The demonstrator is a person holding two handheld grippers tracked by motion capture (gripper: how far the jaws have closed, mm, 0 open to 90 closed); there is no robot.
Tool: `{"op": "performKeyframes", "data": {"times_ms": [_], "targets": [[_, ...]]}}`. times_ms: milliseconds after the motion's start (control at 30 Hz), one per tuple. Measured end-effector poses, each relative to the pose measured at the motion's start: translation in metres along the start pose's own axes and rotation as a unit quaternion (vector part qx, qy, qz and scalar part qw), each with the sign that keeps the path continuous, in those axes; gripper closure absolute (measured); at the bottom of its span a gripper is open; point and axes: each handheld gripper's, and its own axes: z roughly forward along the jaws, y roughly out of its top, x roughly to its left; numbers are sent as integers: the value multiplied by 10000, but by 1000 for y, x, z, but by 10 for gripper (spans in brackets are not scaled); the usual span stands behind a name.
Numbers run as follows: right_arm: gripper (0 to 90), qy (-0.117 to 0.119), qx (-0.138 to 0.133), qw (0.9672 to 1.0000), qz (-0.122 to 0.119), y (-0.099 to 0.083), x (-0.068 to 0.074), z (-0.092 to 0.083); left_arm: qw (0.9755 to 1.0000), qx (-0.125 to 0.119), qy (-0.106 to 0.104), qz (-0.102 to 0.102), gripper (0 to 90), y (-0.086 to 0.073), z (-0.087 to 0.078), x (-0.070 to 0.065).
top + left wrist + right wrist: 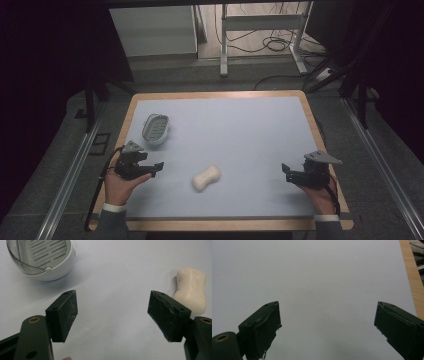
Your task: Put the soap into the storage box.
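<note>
The left tool (pixel 112 315) is wide open and empty, low over the surface (pixel 250 130), angled between the soap (pixel 191 290) and the soap dish (pixel 41 258), likely readying a pickup. The right tool (pixel 327 325), equally open and empty, waits well apart.

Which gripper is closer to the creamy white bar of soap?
Left. The left gripper sits open just to the left of the creamy white peanut-shaped bar of soap, not touching it. The right gripper is open too, much farther off by the table's right edge.
</note>
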Motion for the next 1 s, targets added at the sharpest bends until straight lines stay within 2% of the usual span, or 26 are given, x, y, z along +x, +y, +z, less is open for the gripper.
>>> {"op": "performKeyframes", "data": {"times_ms": [200,500,633,767,1000], "targets": [[65,-67,-34,10000,4,-1,-1,-4,9999,102,-25,66,236,9,-2,-3],[65,-102,-35,9999,62,-2,-4,-7,9989,249,-99,373,215,29,-4,-15],[65,-114,-37,9999,67,-2,-5,-7,9986,260,-127,439,210,33,-5,-17],[65,16,-46,9999,140,-1,-4,-8,9987,235,-143,428,207,36,-6,-18],[65,-63,-38,10000,52,-2,-3,-8,9974,321,-267,582,203,40,-3,-27]]}}
